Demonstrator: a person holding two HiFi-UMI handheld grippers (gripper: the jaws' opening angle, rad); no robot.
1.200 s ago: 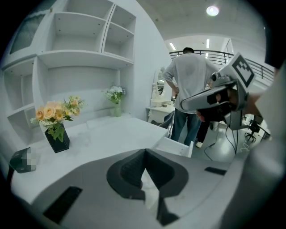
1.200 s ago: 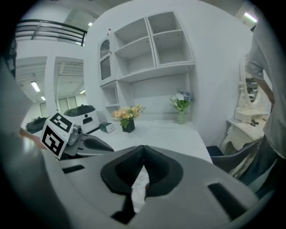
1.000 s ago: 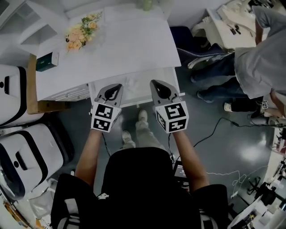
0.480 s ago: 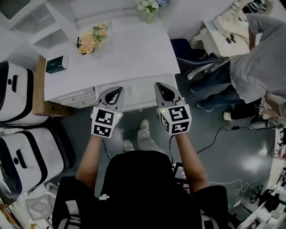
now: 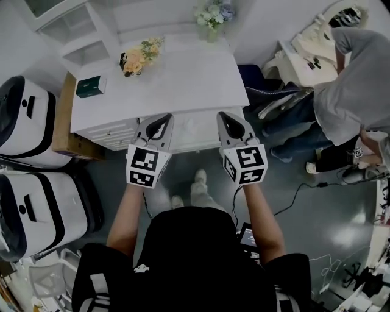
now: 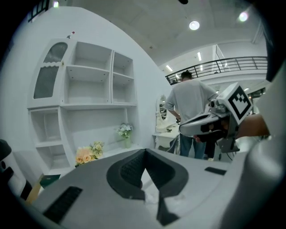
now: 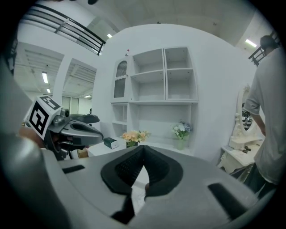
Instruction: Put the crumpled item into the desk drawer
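Two clenched and empty: left tongs (image 5: 163, 117), right tongs (image 5: 223, 116); one desk (image 5: 183, 82), two bouquets (image 5: 141, 55) (image 5: 213, 13).

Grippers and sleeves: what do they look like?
The left gripper and right gripper match: light grey shells, black ribbed jaw pads, a white cube with black square markers on each. A thin dark cable seems to trail from each. Black short-sleeved top.

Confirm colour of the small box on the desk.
Dark green small box; head view shows it best.
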